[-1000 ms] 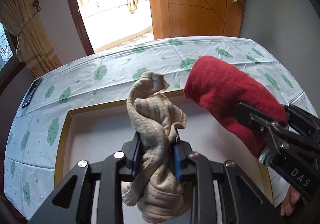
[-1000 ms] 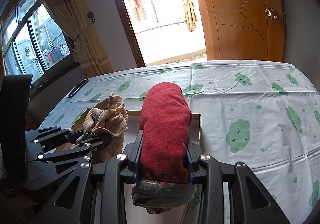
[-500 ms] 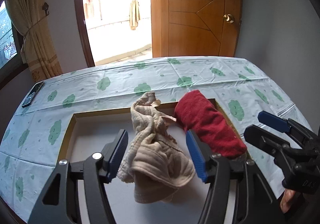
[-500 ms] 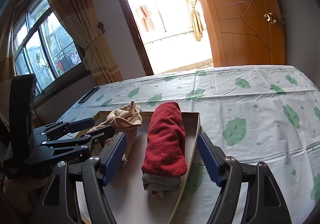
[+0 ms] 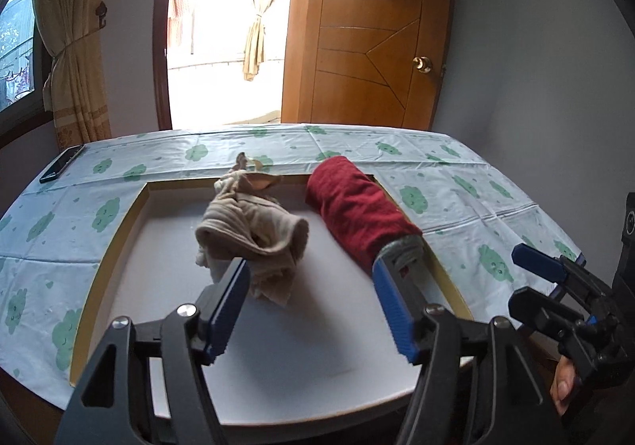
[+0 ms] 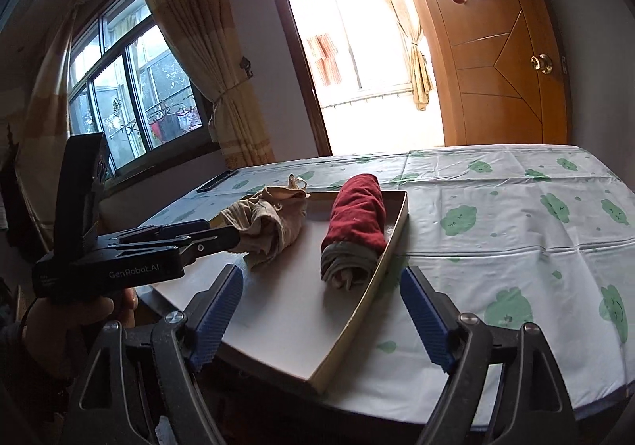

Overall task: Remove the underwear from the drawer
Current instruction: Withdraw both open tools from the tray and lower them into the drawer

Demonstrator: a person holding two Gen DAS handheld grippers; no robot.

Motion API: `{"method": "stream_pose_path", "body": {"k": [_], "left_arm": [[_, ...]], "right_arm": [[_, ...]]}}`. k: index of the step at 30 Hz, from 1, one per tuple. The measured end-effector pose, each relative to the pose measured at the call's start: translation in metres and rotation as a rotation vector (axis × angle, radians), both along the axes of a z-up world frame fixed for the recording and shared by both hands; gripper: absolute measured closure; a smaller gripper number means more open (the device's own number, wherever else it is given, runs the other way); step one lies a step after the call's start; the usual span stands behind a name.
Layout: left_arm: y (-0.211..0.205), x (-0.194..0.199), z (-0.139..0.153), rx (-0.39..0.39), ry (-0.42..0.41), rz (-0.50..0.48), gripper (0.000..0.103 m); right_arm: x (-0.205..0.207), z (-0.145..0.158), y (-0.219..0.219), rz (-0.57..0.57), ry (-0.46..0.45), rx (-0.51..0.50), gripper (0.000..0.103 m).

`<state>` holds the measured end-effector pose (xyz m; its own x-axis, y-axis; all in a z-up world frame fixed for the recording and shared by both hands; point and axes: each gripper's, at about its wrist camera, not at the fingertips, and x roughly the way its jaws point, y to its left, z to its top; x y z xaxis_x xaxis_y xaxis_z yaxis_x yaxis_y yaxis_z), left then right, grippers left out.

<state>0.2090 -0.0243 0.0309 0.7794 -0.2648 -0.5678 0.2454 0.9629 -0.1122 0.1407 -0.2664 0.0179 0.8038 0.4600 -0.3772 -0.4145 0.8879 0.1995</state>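
Two underwear rolls lie in the drawer (image 5: 119, 231) on the tabletop (image 6: 516, 215).
Both grippers, left (image 5: 313, 310) and right (image 6: 321, 306), gape empty; the beige roll (image 5: 254, 231) lies beside the red roll (image 5: 357, 211).

Two pieces of underwear lie in one drawer (image 5: 119, 234): one crumpled beige piece (image 5: 254, 231) and one rolled red piece (image 5: 357, 215). There are two grippers, the left gripper (image 5: 313, 306) and the right gripper (image 6: 321, 310), each with two blue-padded fingers (image 5: 230, 306) spread apart and holding nothing. One dark phone (image 5: 61, 168) lies on the one worktop (image 5: 476, 183) with its green-patterned cloth, and one wooden door (image 5: 369, 48) with one knob stands behind.
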Motion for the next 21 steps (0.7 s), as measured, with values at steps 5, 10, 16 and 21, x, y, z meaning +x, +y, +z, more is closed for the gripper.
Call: {"method": "stream_pose_path", "body": {"k": [5, 10, 16, 21], "left_arm": [[0.001, -0.031, -0.009, -0.012, -0.005, -0.025, 0.037], [0.004, -0.060, -0.020, -0.054, 0.006, -0.040, 0.035], [0.010, -0.090, -0.034, -0.073, 0.010, -0.036, 0.034], [0.019, -0.112, -0.047, -0.080, 0.030, -0.019, 0.034]], "right_arm": [[-0.027, -0.015, 0.002, 0.036, -0.016, -0.032, 0.019], [-0.042, -0.027, 0.005, 0.067, -0.006, -0.051, 0.019], [-0.056, -0.036, 0.013, 0.099, -0.015, -0.107, 0.019], [-0.068, -0.046, 0.023, 0.168, -0.004, -0.164, 0.019]]}}
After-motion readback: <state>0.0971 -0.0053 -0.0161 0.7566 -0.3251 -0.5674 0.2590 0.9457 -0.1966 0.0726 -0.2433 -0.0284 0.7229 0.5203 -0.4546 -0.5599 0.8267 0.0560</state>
